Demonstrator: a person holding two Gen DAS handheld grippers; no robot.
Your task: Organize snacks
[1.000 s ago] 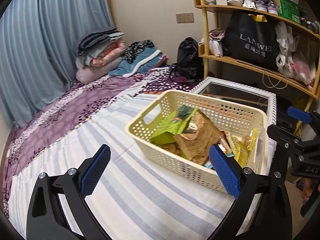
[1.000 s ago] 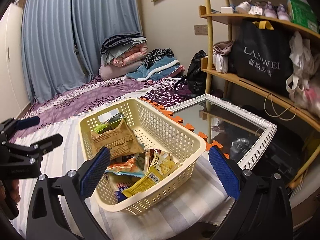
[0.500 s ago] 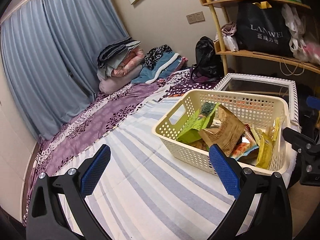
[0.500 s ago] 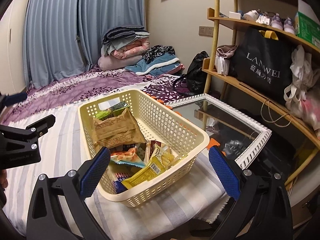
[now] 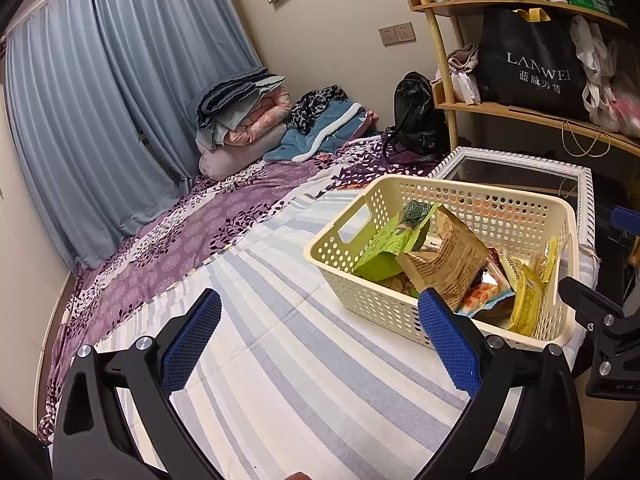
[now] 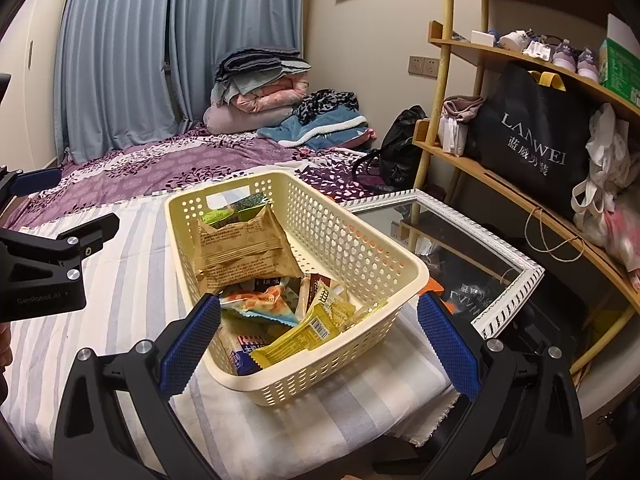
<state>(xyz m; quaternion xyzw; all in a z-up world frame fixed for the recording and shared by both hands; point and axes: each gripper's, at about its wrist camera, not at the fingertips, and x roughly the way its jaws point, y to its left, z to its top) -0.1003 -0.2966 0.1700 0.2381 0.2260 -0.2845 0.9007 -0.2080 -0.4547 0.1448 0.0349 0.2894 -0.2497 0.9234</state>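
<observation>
**Basket of snacks at the bed's corner, both tongs spread wide**

Nearest the basket (image 6: 304, 376), on its short near wall, the right gripper (image 6: 318, 344) is seen with its blue pads (image 6: 190, 344) set far apart and nothing held between them; one pad lies before the basket's near left corner, the other past its right side. The left gripper (image 5: 320, 344) is likewise held wide and empty, over the striped sheet (image 5: 280, 380) to the left of the basket (image 5: 360, 300).

Inside the basket, snacks are heaped loosely. A yellow packet (image 6: 298, 340) is propped against the near wall, with an orange-and-white packet (image 6: 260, 304) just behind it. A tan bag (image 6: 240, 256) is leaned across the middle, and a green packet (image 6: 230, 210) is tucked behind it against the far wall, under the handle slot. From the left view the green packet (image 5: 384, 246) and tan bag (image 5: 448, 260) are seen side by side, touching.

To the right of the basket, a white-framed mirror (image 6: 508, 300) is laid flat. Beyond that, a wooden shelf (image 6: 500, 176) bears a black bag (image 6: 532, 136). Far behind the basket, a purple bedcover (image 5: 192, 240), folded bedding (image 5: 240, 120) and grey-blue curtains (image 5: 100, 100) are seen.
</observation>
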